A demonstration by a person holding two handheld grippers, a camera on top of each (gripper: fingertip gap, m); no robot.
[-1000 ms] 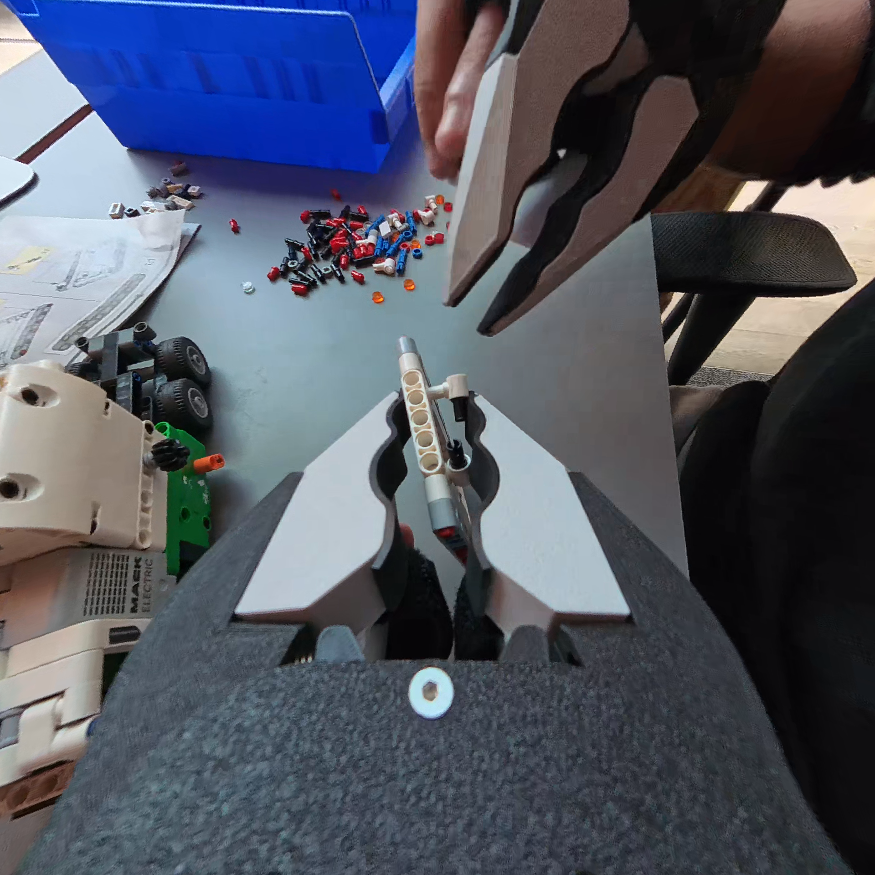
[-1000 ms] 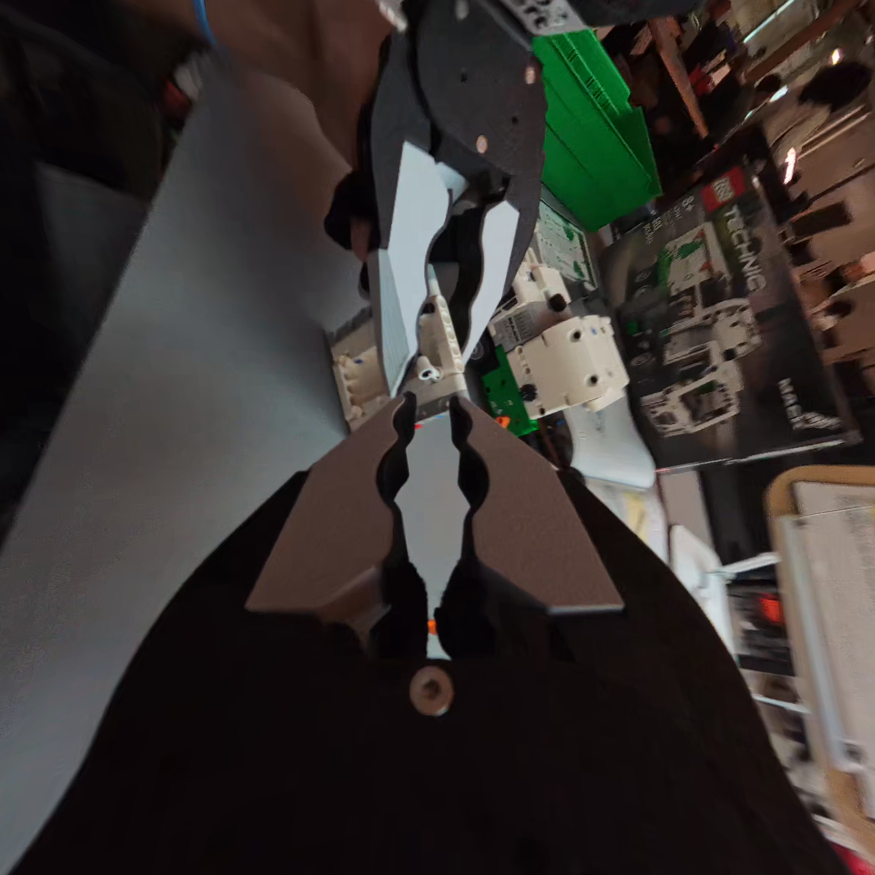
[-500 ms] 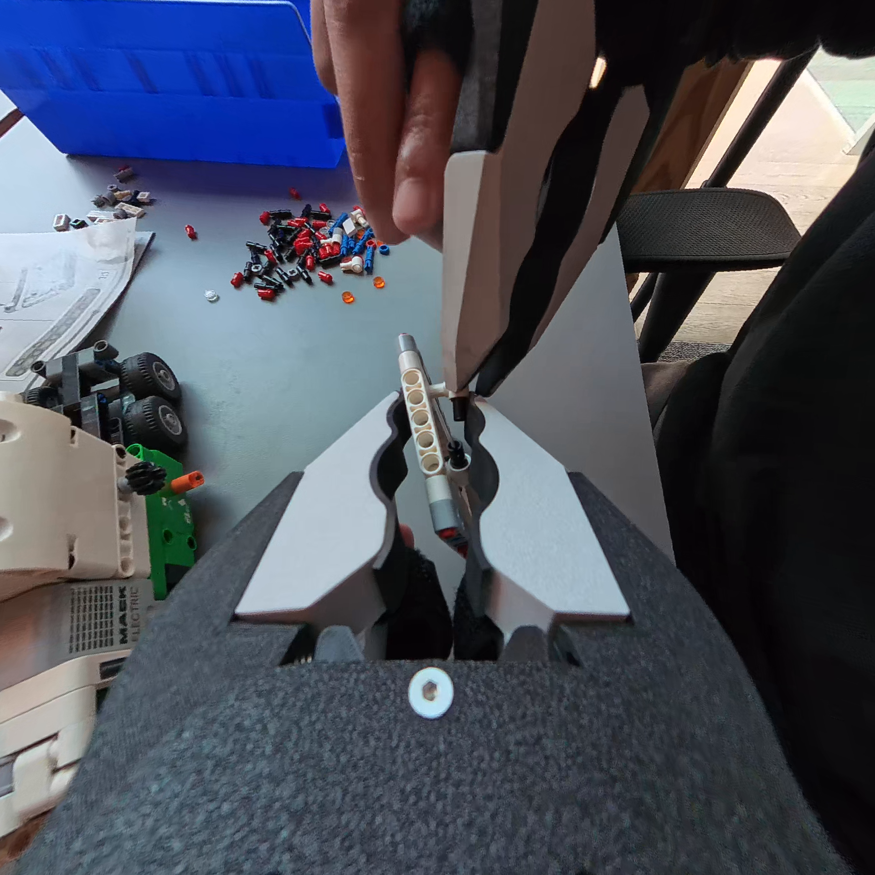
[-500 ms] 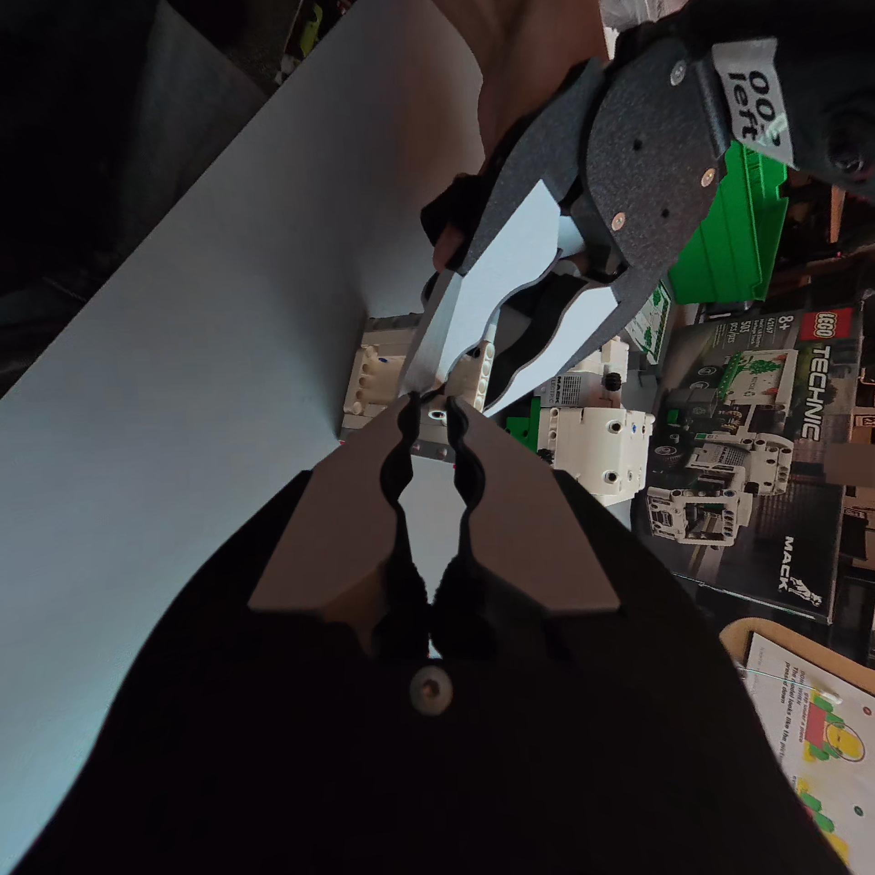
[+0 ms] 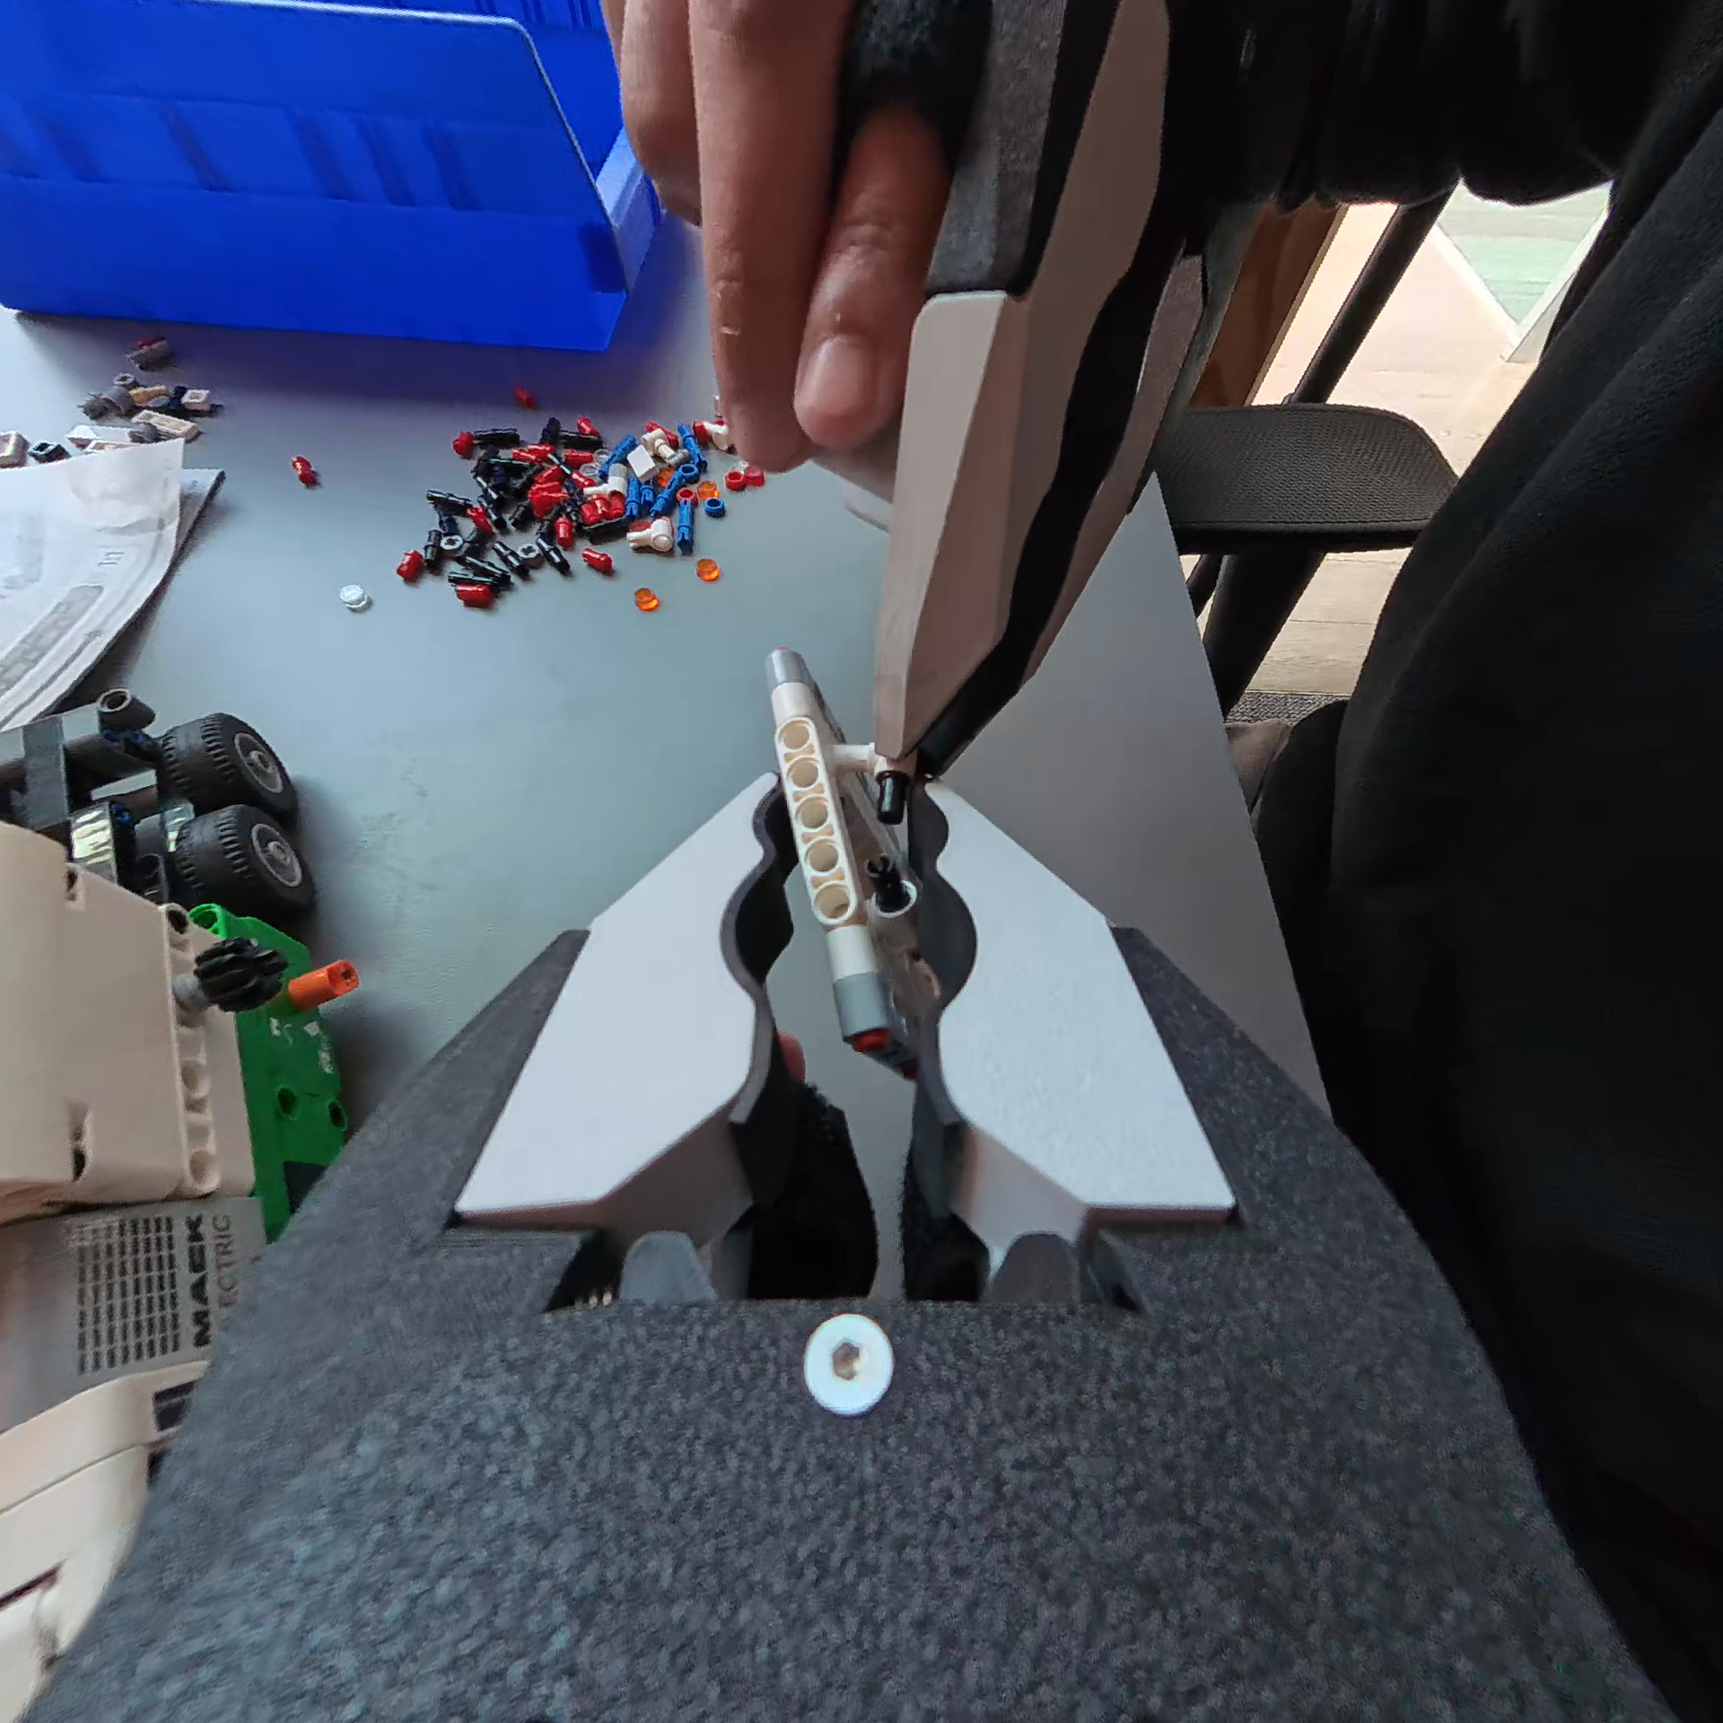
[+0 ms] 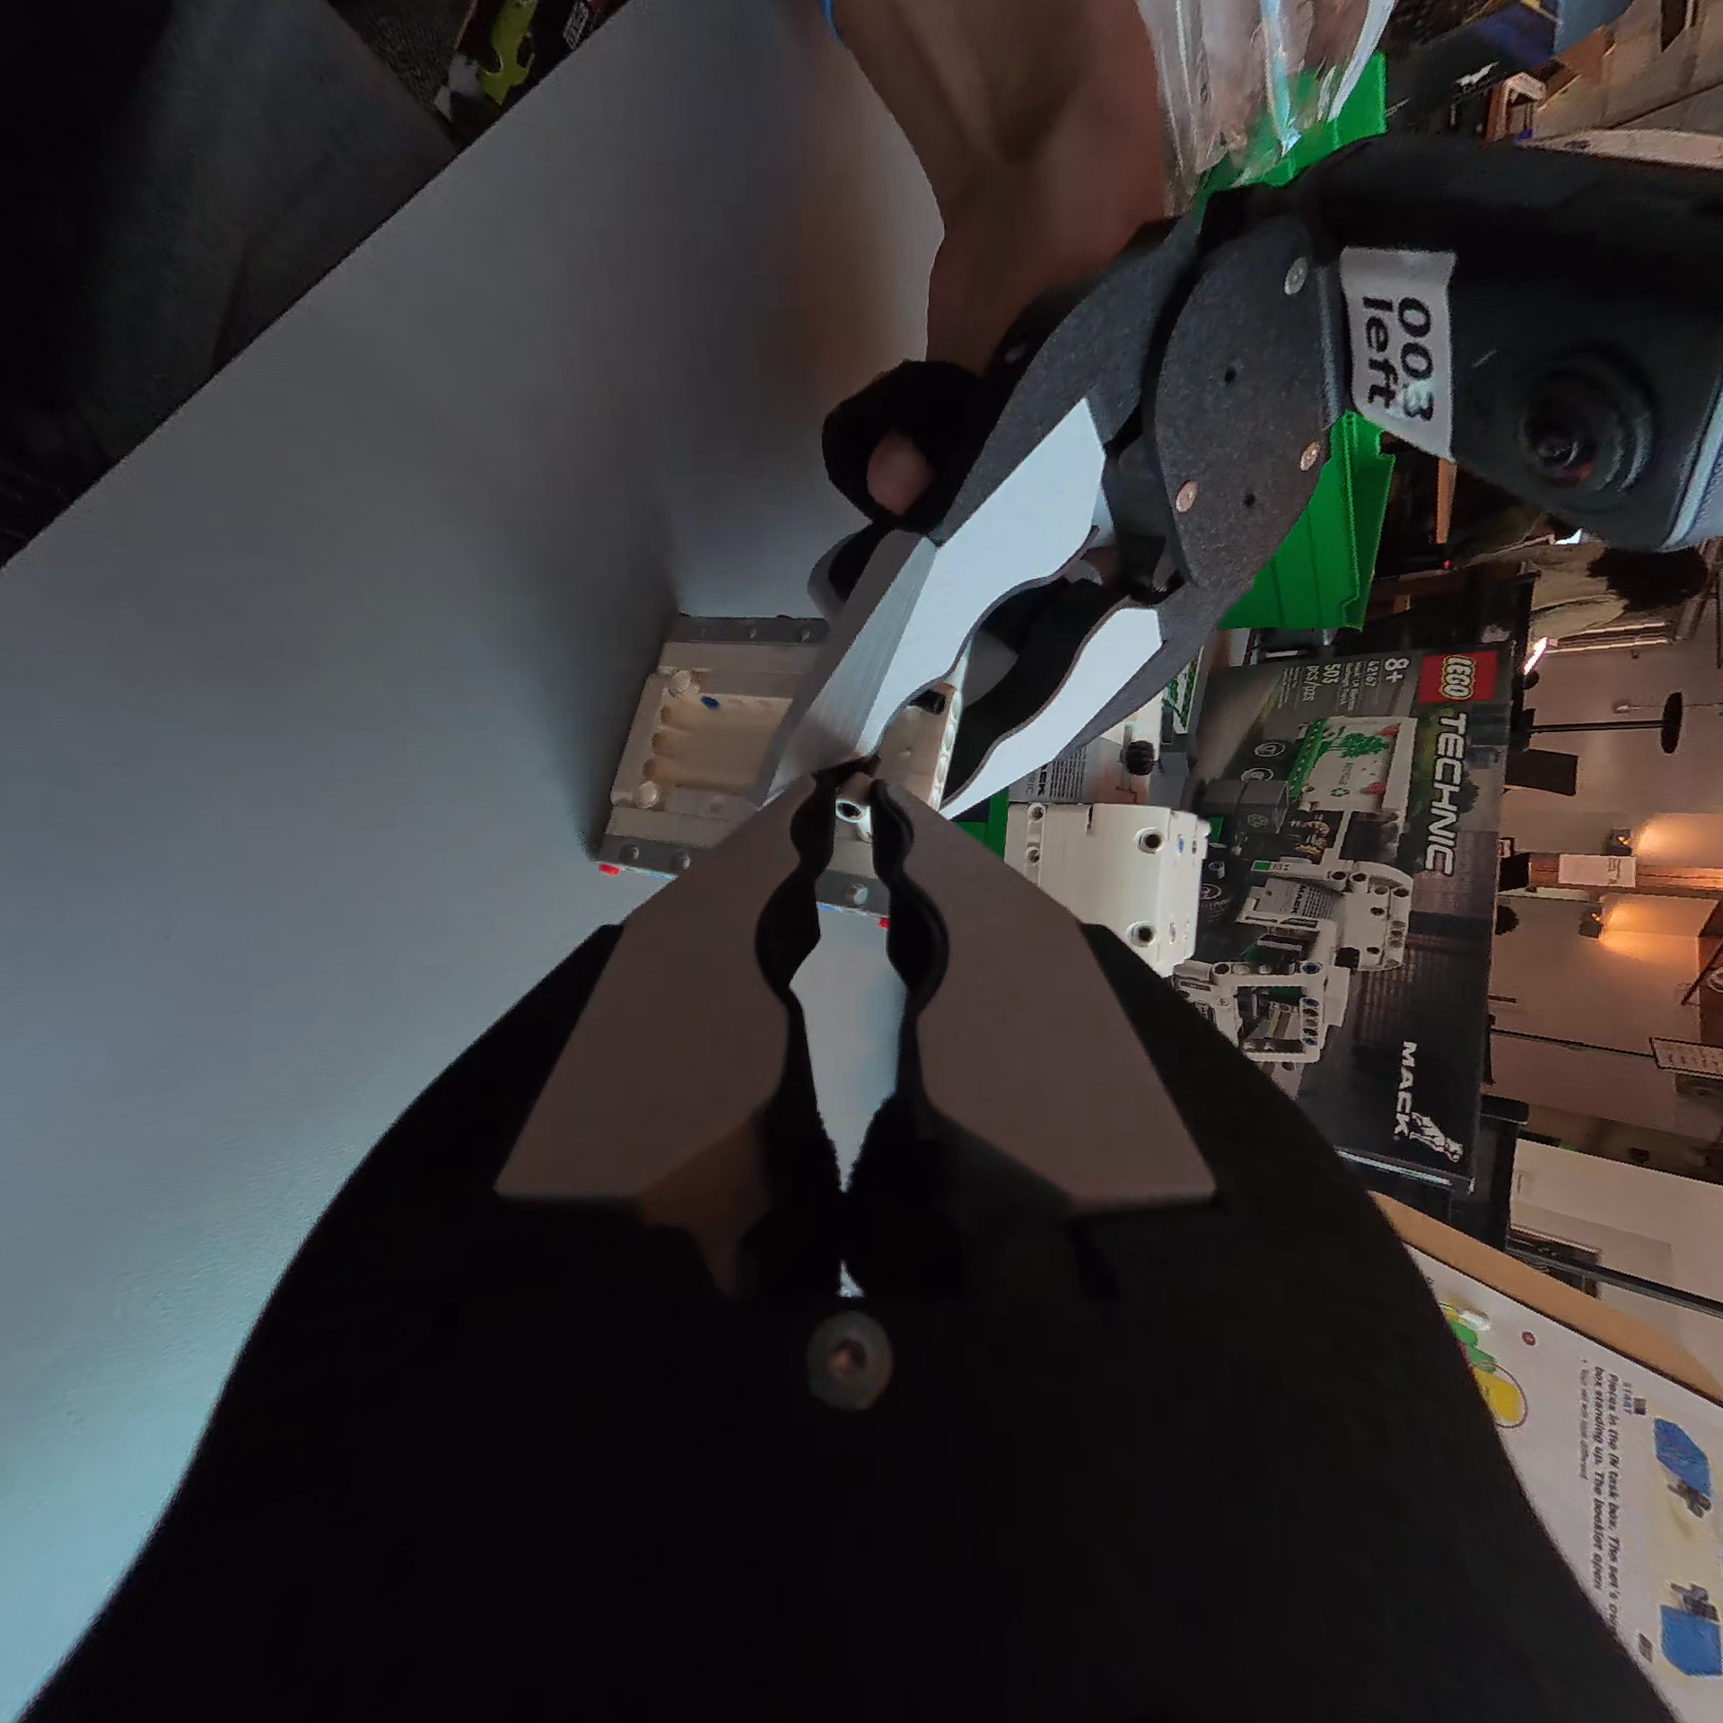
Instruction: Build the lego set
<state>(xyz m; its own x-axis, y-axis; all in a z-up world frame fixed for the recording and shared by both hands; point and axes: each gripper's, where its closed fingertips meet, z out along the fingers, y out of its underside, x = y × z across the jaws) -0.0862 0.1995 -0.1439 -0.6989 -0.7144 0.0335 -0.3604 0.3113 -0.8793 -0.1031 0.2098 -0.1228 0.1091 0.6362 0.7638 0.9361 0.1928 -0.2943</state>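
Note:
My left gripper [image 5: 844, 802] is shut on a white beam assembly [image 5: 813, 820] with a grey axle, held above the grey table [image 5: 522, 746]. A small white connector with a black pin [image 5: 881, 778] sticks out of the beam's right side. My right gripper [image 5: 909, 755] comes down from above, and its tips are closed on that connector. In the right wrist view, my right gripper [image 6: 847, 792] pinches the white connector [image 6: 853, 807], with the left gripper [image 6: 932, 746] just beyond it. A person's fingers [image 5: 802, 280] hold the right gripper.
A part-built white and green truck [image 5: 103, 1026] with black wheels [image 5: 224, 811] stands at the left. A pile of small red, black and blue pins [image 5: 569, 503], an instruction sheet [image 5: 75, 550] and a blue bin [image 5: 326, 168] lie farther back. The set's box [image 6: 1352, 886] is beyond. My left and right fingertips are right by each other.
My right gripper has come down from the upper right onto the beam's side connector and closed on it. My left gripper has held the beam still.

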